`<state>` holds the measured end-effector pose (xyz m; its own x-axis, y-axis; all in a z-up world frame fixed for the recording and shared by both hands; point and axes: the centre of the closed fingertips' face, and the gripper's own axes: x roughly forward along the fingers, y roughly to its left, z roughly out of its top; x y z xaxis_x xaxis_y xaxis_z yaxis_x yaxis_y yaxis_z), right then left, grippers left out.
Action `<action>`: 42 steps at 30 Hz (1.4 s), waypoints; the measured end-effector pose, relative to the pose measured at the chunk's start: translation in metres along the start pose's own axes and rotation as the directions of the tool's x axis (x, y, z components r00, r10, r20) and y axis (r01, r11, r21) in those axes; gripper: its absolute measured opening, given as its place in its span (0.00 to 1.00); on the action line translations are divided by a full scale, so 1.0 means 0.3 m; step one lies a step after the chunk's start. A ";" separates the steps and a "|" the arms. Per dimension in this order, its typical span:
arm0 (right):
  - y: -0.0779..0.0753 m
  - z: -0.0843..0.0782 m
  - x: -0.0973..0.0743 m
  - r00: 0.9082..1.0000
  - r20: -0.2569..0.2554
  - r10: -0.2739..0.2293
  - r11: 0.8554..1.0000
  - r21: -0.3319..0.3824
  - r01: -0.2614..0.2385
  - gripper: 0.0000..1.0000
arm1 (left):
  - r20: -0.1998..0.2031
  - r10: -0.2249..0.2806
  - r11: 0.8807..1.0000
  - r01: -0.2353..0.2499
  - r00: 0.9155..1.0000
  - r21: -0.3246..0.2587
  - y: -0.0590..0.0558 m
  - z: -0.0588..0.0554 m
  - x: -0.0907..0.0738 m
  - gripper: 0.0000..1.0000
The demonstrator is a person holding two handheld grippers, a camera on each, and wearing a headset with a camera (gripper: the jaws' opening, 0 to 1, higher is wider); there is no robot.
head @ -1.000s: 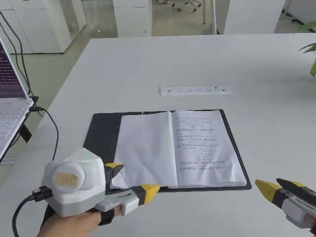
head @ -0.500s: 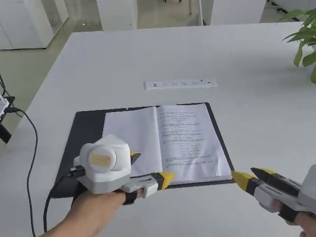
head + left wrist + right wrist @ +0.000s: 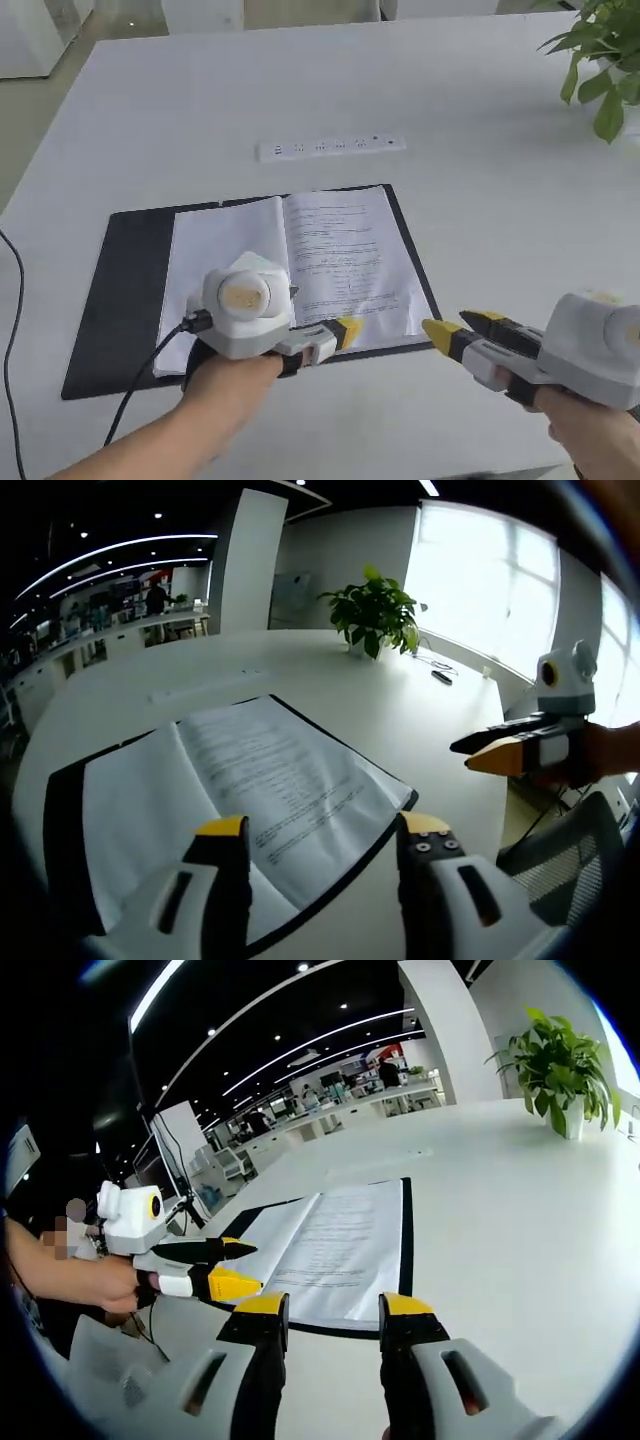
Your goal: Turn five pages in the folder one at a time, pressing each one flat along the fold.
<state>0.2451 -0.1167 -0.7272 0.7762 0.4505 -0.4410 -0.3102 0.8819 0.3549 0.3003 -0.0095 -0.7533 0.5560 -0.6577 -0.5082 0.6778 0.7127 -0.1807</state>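
A black folder (image 3: 130, 300) lies open on the white table, with a blank page (image 3: 215, 250) on the left and a printed page (image 3: 345, 260) on the right. My left gripper (image 3: 320, 330) hovers open over the folder's near edge, at the bottom of the pages (image 3: 290, 800). My right gripper (image 3: 462, 328) hangs open just right of the folder's near right corner (image 3: 395, 1310), above bare table. Neither gripper holds anything. In the right gripper view the left gripper (image 3: 225, 1265) shows at the left, in front of the folder (image 3: 330, 1240).
A white power strip (image 3: 330, 147) lies beyond the folder. A potted plant (image 3: 600, 60) stands at the table's far right. A black cable (image 3: 15, 300) runs along the left side. The table's near edge (image 3: 520, 470) lies close below my right gripper.
Both grippers have come in toward the folder's near edge, the left one now over the pages, the right one closer to the corner. The camera has shifted right, so the laptop has left the picture.
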 end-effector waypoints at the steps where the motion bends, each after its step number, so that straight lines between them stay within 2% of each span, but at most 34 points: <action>1: -0.006 -0.001 0.003 1.000 0.000 -0.003 1.000 0.002 0.003 0.35 | 0.002 0.002 1.000 -0.002 1.000 0.005 -0.002 -0.001 0.017 0.58; 4: -0.014 -0.003 0.013 1.000 0.003 -0.003 1.000 0.010 0.003 0.35 | -0.003 0.007 1.000 -0.007 1.000 0.011 -0.012 -0.010 0.083 0.59; 9: -0.024 -0.016 0.027 1.000 -0.008 -0.003 1.000 0.016 0.003 0.34 | -0.018 0.029 0.999 -0.028 0.999 0.022 -0.020 -0.029 0.159 0.59; 15: -0.040 -0.033 0.041 1.000 -0.018 -0.006 1.000 0.024 0.006 0.34 | -0.032 0.047 0.999 -0.046 0.998 0.029 -0.037 -0.047 0.220 0.58; 17: -0.045 -0.037 0.043 1.000 -0.020 -0.008 1.000 0.024 0.008 0.34 | -0.034 0.052 0.998 -0.051 0.998 0.041 -0.046 -0.052 0.230 0.58; 23: -0.057 -0.040 0.052 1.000 -0.022 -0.012 0.999 0.031 0.012 0.34 | -0.039 0.096 0.988 -0.090 0.995 0.126 -0.031 -0.076 0.238 0.54; 26: -0.058 -0.043 0.061 1.000 -0.021 -0.010 0.999 0.035 0.011 0.34 | -0.021 0.104 0.984 -0.100 0.994 0.145 -0.033 -0.081 0.239 0.53; 32: -0.054 -0.058 0.074 1.000 -0.030 -0.007 0.999 0.039 0.008 0.34 | 0.039 0.072 0.982 -0.078 0.997 0.171 -0.037 -0.085 0.236 0.51; 35: -0.050 -0.061 0.076 0.999 -0.033 -0.006 0.999 0.039 0.008 0.34 | 0.044 0.033 0.980 -0.041 0.998 0.193 -0.061 -0.088 0.240 0.42; 38: -0.050 -0.063 0.079 0.999 -0.033 -0.007 0.999 0.040 0.008 0.34 | 0.063 0.032 0.981 -0.044 0.997 0.190 -0.057 -0.088 0.237 0.41; 42: -0.049 -0.065 0.078 0.999 -0.035 -0.007 0.999 0.039 0.008 0.34 | 0.068 0.030 0.981 -0.043 0.997 0.187 -0.057 -0.087 0.238 0.41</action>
<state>0.2569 -0.1164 -0.7588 0.7589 0.4491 -0.4716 -0.2822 0.8795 0.3833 0.3161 -0.0623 -0.8085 0.6077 -0.6508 -0.4552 0.7315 0.6819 0.0015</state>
